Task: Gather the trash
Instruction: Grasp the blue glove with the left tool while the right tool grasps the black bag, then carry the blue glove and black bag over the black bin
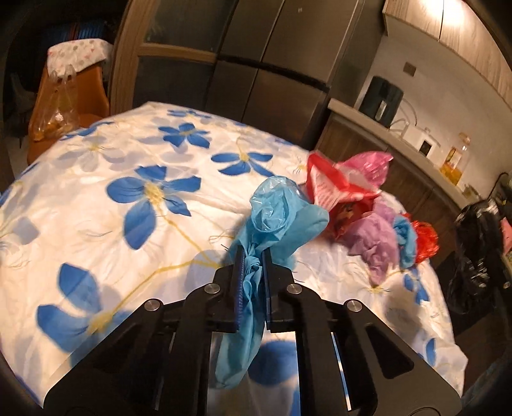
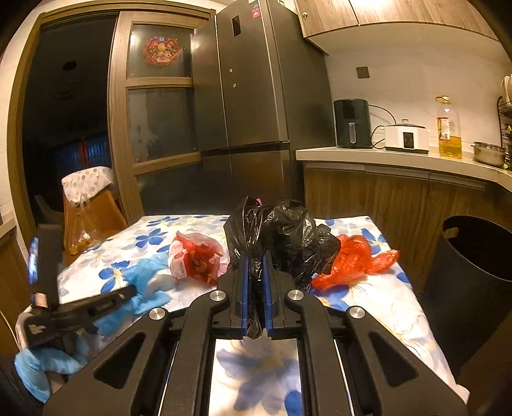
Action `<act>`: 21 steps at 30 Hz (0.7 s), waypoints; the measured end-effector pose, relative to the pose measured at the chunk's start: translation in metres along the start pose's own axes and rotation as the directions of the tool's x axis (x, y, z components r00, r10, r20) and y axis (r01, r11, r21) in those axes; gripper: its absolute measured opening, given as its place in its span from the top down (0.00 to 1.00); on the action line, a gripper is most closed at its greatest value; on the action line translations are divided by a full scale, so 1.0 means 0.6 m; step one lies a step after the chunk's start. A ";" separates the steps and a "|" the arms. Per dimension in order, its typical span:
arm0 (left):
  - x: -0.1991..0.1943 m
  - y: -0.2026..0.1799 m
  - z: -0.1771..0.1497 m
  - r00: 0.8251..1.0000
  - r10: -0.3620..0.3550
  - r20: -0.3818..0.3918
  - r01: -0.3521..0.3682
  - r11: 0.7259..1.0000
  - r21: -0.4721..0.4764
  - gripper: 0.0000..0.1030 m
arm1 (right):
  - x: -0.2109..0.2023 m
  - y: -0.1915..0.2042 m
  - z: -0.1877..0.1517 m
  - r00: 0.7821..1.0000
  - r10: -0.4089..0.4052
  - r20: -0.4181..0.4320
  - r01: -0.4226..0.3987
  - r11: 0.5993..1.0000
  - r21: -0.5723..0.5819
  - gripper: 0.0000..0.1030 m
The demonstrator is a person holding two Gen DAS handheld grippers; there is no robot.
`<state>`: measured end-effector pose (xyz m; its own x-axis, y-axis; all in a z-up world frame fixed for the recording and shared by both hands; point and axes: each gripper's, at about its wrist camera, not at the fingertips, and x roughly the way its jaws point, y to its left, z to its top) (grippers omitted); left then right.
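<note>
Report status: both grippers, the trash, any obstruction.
Left gripper shut on blue bag. Right gripper shut on black bag. Red bag on table. Black bin right, unobstructed.

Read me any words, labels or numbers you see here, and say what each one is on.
None can be read.
Red and white bag: red print, too blurred.
Oil bottle: label too small.
Fridge: top stickers too small.
Door decoration: no clear words.
Left gripper: white marking, blurred.
</note>
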<state>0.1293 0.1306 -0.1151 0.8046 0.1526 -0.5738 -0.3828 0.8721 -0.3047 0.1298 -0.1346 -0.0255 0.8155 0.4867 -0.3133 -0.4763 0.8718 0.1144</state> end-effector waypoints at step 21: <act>-0.157 -0.153 0.005 0.969 -0.184 0.166 0.159 0.975 0.156 0.92 | -0.121 -0.070 0.003 0.992 -0.090 0.084 0.086 0.995 0.045 0.92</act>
<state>0.0902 0.0374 -0.0306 0.9253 0.0641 -0.3739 -0.1746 0.9470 -0.2697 0.0915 -0.2065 -0.0061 0.8795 0.4096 -0.2424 -0.3890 0.9121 0.1295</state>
